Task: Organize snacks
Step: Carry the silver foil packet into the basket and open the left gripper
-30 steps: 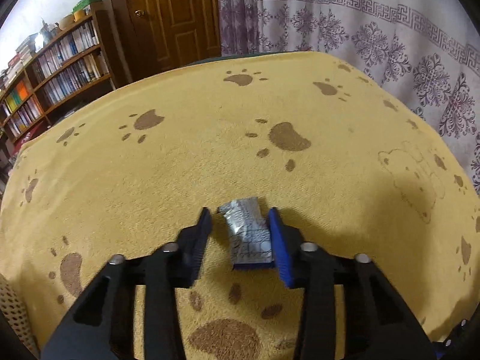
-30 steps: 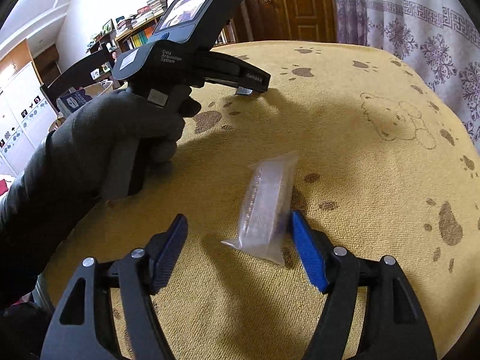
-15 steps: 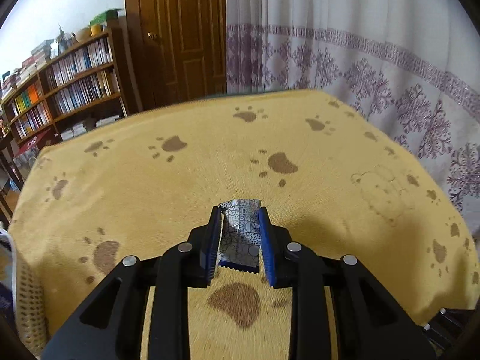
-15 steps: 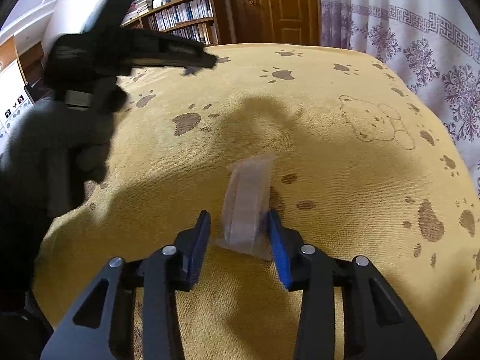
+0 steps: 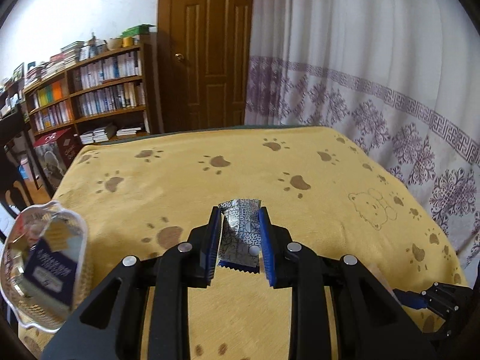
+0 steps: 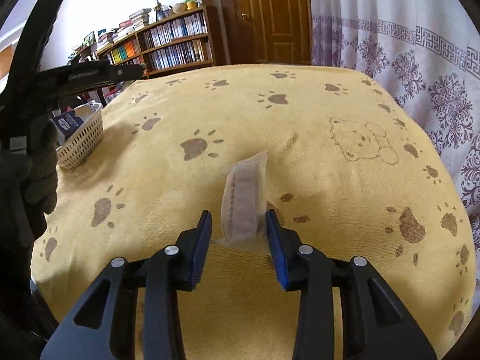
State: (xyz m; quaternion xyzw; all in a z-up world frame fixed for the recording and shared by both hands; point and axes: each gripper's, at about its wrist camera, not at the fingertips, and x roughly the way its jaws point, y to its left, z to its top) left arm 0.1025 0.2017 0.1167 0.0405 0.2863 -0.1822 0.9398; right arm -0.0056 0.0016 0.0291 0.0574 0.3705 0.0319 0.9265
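Low in the left wrist view, the left tool (image 5: 238, 231) pinches a silver patterned snack packet (image 5: 241, 234) across its width, lifted above the worktop (image 5: 315, 210). I judge it light and crinkly, its foil slippery, so a grip across the flat middle suits it better than one on the serrated end seam.

In the right wrist view, the right tool (image 6: 238, 228) straddles a clear wrapped snack (image 6: 244, 204) lying at frame centre; the right pad touches the wrapper, the left stands off, so it is not yet clamped. The pack looks soft and crushable.

Only the right view shows the white basket (image 6: 82, 138) plainly, at middle left; the left view shows it blurred at lower left.
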